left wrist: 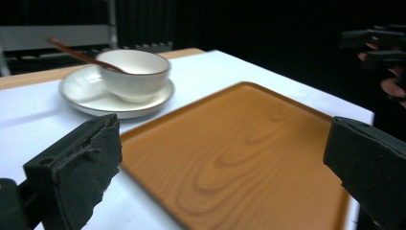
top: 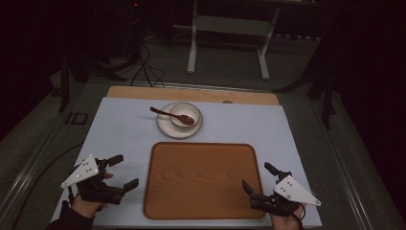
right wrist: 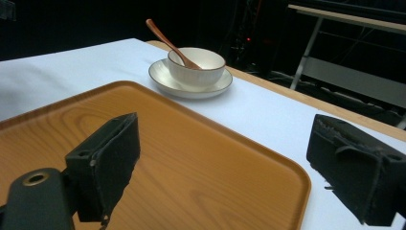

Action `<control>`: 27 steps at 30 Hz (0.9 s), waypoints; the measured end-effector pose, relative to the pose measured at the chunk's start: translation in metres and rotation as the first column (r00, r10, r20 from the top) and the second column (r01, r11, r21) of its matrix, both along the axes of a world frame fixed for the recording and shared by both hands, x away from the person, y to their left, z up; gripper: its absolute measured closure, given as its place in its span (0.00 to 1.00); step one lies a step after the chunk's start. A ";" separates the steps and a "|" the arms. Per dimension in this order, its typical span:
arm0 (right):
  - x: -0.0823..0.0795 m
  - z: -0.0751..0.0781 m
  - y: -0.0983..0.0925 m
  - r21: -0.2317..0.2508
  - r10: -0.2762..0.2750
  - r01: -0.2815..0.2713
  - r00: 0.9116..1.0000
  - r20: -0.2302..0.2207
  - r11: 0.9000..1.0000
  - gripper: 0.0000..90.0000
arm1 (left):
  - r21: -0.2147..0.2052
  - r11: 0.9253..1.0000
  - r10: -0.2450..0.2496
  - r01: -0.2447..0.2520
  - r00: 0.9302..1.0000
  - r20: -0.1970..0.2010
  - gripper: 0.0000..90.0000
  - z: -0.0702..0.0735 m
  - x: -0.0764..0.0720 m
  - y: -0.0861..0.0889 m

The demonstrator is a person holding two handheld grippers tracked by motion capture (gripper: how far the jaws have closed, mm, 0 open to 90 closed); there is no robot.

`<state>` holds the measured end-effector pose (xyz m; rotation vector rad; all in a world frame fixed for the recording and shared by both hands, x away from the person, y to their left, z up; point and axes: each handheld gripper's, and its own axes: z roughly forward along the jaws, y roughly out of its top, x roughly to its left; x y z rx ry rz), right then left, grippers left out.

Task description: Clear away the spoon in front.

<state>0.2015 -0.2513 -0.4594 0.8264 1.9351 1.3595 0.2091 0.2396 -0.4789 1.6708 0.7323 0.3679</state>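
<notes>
Dark room, white-covered table (top: 119, 129), wooden tray (top: 201, 179)

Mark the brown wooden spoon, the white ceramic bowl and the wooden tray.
brown wooden spoon (top: 165, 113), high view, mid-handle.
white ceramic bowl (right wrist: 198, 72), right gripper view, outer wall.
wooden tray (top: 201, 179), high view, bare floor.

Spoon (top: 171, 115) in bowl (top: 185, 115) on plate (top: 168, 127), behind tray (top: 203, 179).

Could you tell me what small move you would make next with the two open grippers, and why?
Probably reach the right gripper forward toward the plate beyond the tray. Both it and the left gripper sit open and empty beside the bare tray, while the bowl with its spoon stands on that plate, seemingly meant for the tray.
</notes>
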 end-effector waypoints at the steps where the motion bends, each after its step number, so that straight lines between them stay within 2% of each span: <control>1: 0.000 0.000 0.000 0.002 0.000 0.000 1.000 0.000 1.000 0.12 | -0.012 1.000 -0.024 0.024 1.000 0.000 0.00 0.003 -0.001 -0.002; 5: -0.001 0.000 0.003 -0.002 0.004 -0.004 1.000 0.000 1.000 0.12 | -0.012 0.997 -0.077 0.077 0.997 0.014 0.00 0.019 -0.001 -0.011; 9: -0.001 0.000 0.005 -0.004 0.012 -0.012 1.000 0.006 1.000 0.12 | 0.003 0.995 -0.098 0.098 0.994 0.037 0.00 0.035 0.003 -0.017; 10: -0.001 0.000 0.005 -0.004 0.012 -0.012 1.000 0.006 1.000 0.12 | 0.003 0.995 -0.098 0.098 0.994 0.037 0.00 0.035 0.003 -0.017; 11: -0.002 0.000 0.005 -0.001 0.014 -0.014 1.000 0.004 1.000 0.12 | 0.002 0.994 -0.111 0.111 0.993 0.040 0.00 0.043 0.007 -0.018; 14: -0.003 0.001 0.006 -0.007 0.014 -0.014 1.000 0.014 1.000 0.12 | 0.000 0.994 -0.113 0.113 0.993 0.045 0.00 0.053 0.013 -0.020; 20: -0.003 0.002 0.007 -0.005 0.019 -0.019 1.000 0.019 1.000 0.12 | -0.020 0.997 -0.073 0.074 0.996 0.046 0.01 0.066 0.031 -0.019; 23: -0.004 0.002 0.006 -0.001 0.015 -0.015 1.000 0.018 1.000 0.12 | 0.019 0.999 -0.035 0.034 0.998 0.056 0.03 0.070 0.041 -0.021; 27: -0.004 0.002 0.008 -0.008 0.017 -0.017 1.000 0.018 1.000 0.12 | 0.009 1.000 -0.002 0.001 0.999 0.048 0.05 0.074 0.055 -0.022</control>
